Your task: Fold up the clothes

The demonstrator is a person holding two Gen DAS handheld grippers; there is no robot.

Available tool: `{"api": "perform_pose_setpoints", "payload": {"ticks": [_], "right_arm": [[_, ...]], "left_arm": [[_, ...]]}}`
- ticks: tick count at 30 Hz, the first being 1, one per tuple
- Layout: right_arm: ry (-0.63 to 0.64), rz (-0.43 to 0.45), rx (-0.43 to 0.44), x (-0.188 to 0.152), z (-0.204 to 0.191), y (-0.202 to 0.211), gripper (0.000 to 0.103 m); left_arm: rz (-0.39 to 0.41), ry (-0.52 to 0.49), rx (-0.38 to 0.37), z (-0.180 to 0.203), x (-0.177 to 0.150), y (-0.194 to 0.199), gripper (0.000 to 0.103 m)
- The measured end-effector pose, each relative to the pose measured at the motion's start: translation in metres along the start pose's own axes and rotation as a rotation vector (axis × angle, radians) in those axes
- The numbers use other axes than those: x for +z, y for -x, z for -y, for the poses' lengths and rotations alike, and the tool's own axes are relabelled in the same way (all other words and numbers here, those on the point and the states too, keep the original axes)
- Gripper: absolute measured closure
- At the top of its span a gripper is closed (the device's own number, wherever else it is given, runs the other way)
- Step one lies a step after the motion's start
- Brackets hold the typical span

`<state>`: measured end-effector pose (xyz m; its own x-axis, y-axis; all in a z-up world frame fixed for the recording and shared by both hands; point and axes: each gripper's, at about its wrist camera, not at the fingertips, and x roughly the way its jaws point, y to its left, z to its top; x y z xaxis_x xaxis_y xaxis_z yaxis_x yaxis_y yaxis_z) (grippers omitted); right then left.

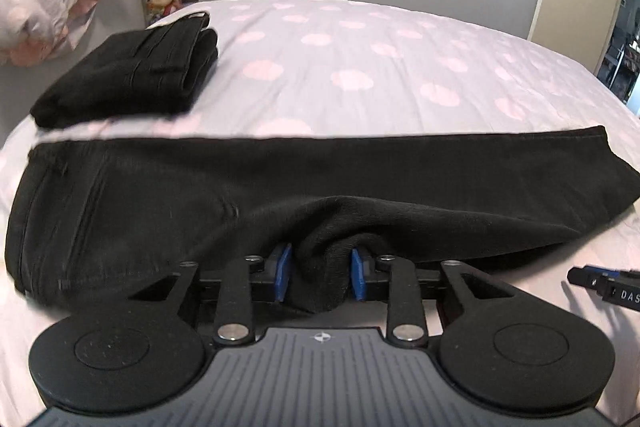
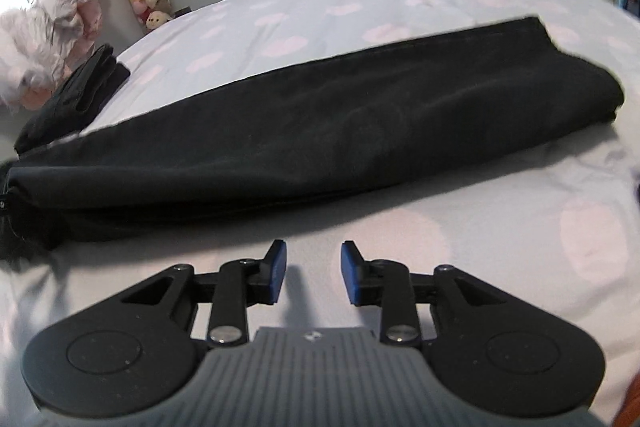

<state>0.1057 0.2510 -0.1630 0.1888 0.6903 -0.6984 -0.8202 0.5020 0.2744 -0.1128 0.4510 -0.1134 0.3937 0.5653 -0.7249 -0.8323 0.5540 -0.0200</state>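
With the left tongs (image 1: 320,277) clamped on the near edge of the black trousers (image 1: 280,183) lying lengthwise across the bed (image 1: 360,47) (folded pile (image 1: 132,75) at 10 o'clock), the right tongs (image 2: 314,273) stand apart, empty, and should next grip the same edge.

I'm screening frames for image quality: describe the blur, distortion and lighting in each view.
Left wrist view: strong fisheye bends the spotted lilac bedsheet into a dome; soft, even light; the long black trousers pinched by the left gripper look fairly sharp. Right wrist view: same bowing, overall softer, the trousers' far edge smeared; the open right gripper casts a faint shadow.
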Motion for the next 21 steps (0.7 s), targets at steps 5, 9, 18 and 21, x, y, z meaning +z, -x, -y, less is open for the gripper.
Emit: {"api": "perform_pose_setpoints", "payload": {"ticks": [5,9,18,21], "right_arm": [[-0.247,0.0,0.118,0.004,0.018,-0.012,0.057],[-0.409,-0.051,0.233,0.005,0.02,-0.025,0.057],[0.14,-0.019,0.257,-0.001,-0.097,-0.02,0.059],[0.365,0.03,0.309,-0.005,-0.136,-0.017,0.059]], "left_arm": [[-0.062,0.001,-0.039,-0.01,0.014,-0.016,0.073],[-0.093,0.001,-0.102,-0.02,0.016,-0.015,0.078],[-0.121,-0.129,-0.152,-0.014,0.007,0.001,0.09],[-0.129,-0.138,-0.176,-0.016,0.006,0.003,0.09]]}}
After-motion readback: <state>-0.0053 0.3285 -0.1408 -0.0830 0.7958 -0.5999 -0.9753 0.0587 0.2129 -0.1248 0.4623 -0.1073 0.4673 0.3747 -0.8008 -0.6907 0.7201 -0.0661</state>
